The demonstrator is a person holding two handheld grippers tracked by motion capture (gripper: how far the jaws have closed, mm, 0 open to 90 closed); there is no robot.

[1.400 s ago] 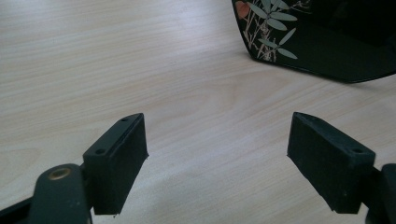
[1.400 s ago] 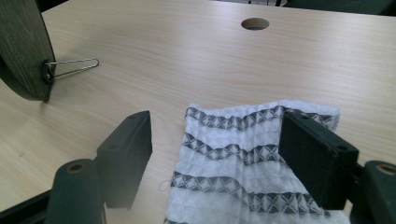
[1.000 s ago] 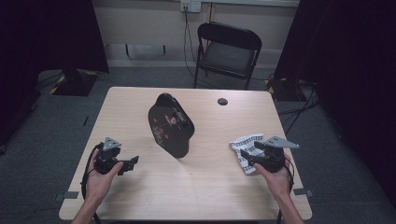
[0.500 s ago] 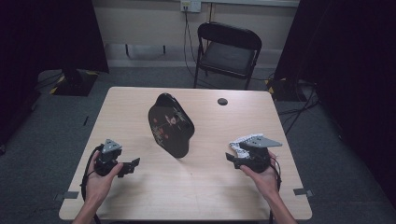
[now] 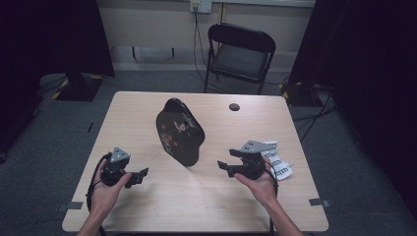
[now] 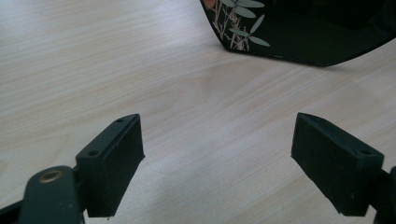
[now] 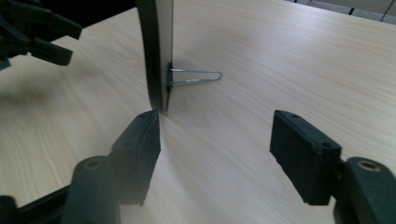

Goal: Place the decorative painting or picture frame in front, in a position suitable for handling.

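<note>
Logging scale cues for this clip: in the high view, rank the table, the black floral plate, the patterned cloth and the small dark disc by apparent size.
1. table
2. black floral plate, standing upright
3. patterned cloth, partly hidden behind the right hand-held gripper, so its full extent is unsure
4. small dark disc

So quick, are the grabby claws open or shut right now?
Left gripper: jaws open, holding nothing.
Right gripper: jaws open, holding nothing.

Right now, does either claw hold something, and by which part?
Nothing is held: the left claw and the right claw are both open, near the black plate.
</note>
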